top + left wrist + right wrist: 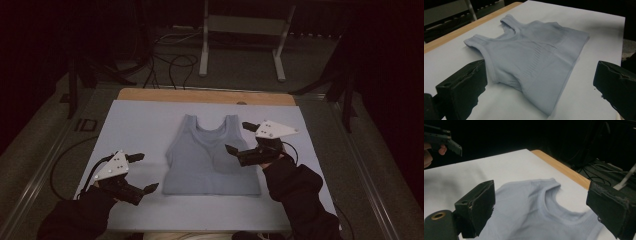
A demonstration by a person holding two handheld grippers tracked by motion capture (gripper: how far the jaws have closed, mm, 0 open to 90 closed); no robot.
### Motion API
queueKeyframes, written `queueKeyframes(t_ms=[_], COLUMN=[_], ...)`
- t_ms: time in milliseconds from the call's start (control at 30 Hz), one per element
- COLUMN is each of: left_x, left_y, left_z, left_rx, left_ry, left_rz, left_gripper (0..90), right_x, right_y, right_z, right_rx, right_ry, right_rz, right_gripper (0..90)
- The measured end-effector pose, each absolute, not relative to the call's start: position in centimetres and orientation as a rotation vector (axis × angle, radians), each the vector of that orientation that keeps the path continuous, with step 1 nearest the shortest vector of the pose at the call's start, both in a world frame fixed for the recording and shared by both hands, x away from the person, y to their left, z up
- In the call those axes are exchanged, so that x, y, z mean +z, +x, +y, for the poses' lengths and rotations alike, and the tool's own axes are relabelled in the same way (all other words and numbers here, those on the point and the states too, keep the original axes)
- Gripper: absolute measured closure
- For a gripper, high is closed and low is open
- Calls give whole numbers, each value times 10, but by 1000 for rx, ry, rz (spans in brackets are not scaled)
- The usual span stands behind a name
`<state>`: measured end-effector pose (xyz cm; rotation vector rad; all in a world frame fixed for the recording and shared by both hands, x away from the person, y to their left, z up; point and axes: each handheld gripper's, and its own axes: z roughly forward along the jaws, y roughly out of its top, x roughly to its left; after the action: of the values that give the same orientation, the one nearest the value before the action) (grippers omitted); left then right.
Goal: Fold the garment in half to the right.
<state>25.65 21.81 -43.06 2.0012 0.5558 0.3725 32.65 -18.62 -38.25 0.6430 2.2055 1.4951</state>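
Nothing looks begun — the pale blue top (212, 157) lies flat and unfolded mid-bench, left tongs (141, 173) spread beside its near-left corner, right tongs (240, 137) spread over its right strap — any folding remains.

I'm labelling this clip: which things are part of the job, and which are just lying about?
Likely in play:
- pale blue ribbed fabric tank top, flat on the white table sheet
- left hand-held gripper, open
- right hand-held gripper, open

Just there:
- white metal stand frame
- black floor cables
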Motion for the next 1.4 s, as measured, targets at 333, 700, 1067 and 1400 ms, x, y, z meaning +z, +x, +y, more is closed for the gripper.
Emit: queueKeyframes(t_ms=[333, 700, 1067, 1400], left_x=[-427, -438, -452, -469], left_y=[262, 268, 268, 265], left_z=[209, 190, 177, 168], left_rx=[360, 317, 294, 276], left_ry=[2020, 2095, 2152, 2224], left_rz=[534, 522, 506, 523], left_gripper=[1, 1, 1, 2], right_x=[-387, -400, -412, -424], right_y=[357, 390, 419, 447], right_z=[-148, -112, -82, -63], right_rx=[1521, 1506, 1454, 1393], right_ry=[647, 665, 717, 760], right_rz=[2258, 2296, 2344, 2394], right_gripper=[84, 84, 85, 85])
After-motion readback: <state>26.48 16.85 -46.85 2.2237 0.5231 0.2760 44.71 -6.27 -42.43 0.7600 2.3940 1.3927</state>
